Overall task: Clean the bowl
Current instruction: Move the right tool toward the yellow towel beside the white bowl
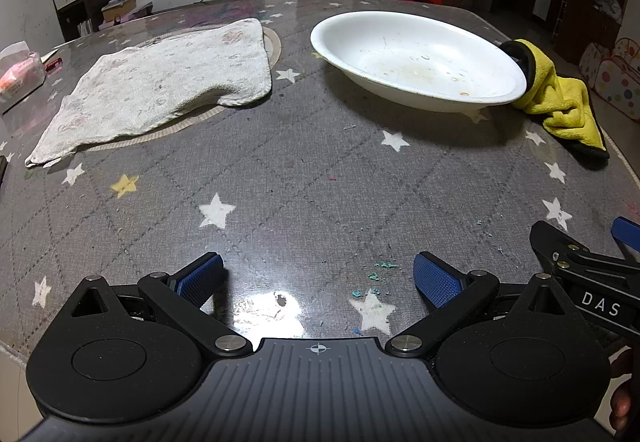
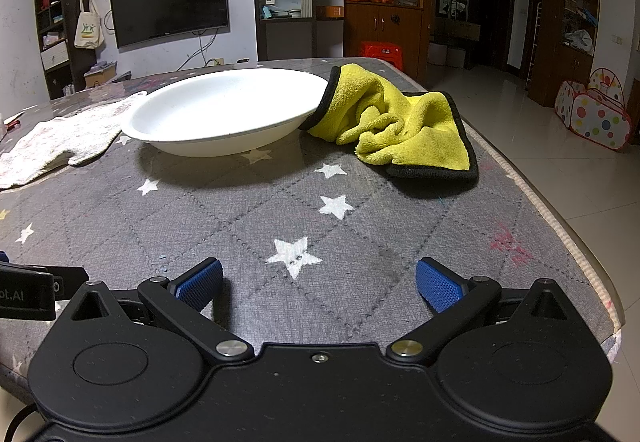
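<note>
A wide white bowl (image 1: pixel 416 58) with brownish stains inside stands on the far right part of the table; in the right wrist view the bowl (image 2: pixel 224 114) is ahead and to the left. A crumpled yellow cloth (image 2: pixel 404 130) with a black hem lies against the bowl's right rim, and the left wrist view shows the same yellow cloth (image 1: pixel 560 98). My left gripper (image 1: pixel 318 278) hovers open over bare table near the front edge, nothing between its blue pads. My right gripper (image 2: pixel 320 282) is open too, empty, well short of the cloth. Its fingers (image 1: pixel 560 250) show at the left view's right edge.
A pale printed towel (image 1: pixel 160 82) lies spread over a round mat left of the bowl. The grey star-patterned table cover (image 1: pixel 304 170) has small paint flecks. The table's right edge (image 2: pixel 560 226) drops to a tiled floor. A packet (image 1: pixel 20 74) sits at the far left.
</note>
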A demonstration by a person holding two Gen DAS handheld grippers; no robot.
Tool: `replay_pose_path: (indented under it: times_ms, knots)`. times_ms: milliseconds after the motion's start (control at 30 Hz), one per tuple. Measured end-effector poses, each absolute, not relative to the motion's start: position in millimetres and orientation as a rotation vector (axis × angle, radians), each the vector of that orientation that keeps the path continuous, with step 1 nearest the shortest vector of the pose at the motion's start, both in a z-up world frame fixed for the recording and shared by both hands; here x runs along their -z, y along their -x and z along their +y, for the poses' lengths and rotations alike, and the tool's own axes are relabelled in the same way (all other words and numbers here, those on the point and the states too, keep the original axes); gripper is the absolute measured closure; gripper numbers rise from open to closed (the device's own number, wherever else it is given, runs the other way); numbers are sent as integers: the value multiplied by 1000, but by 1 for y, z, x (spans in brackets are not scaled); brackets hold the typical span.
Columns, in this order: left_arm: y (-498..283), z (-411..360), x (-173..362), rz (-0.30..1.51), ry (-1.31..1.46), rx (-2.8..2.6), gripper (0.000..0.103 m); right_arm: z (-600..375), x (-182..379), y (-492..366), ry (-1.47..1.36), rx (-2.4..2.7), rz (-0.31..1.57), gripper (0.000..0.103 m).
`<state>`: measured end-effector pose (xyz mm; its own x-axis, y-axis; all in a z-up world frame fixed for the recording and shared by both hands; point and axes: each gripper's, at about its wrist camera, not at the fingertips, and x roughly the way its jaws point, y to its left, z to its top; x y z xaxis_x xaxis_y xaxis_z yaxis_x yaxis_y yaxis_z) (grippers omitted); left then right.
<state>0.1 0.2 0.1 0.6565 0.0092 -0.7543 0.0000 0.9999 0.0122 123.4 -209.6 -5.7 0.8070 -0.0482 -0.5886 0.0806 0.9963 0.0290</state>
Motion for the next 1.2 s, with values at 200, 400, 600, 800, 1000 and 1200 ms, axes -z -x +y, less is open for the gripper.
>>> replay_pose_path:
  times_ms: [200, 400, 600, 800, 1000, 1200]
  knots:
    - [-1, 1, -1, 855, -13, -6, 0, -210, 6, -123, -53, 69, 628, 0]
    - [-5, 2, -1, 878, -16, 0, 0, -210, 6, -123, -53, 69, 627, 0]
    - [-7, 3, -1, 890, -17, 8, 0, -210, 6, -124, -53, 69, 627, 0]
    - [-2, 4, 1, 865, -33, 19, 0, -210, 6, -125, -58, 69, 643, 0]
    - [3, 2, 1, 846, -38, 31, 0, -211, 3, -127, -54, 61, 660, 0]
    - [2, -1, -2, 872, -41, 53, 0, -213, 5, -124, -48, 39, 638, 0]
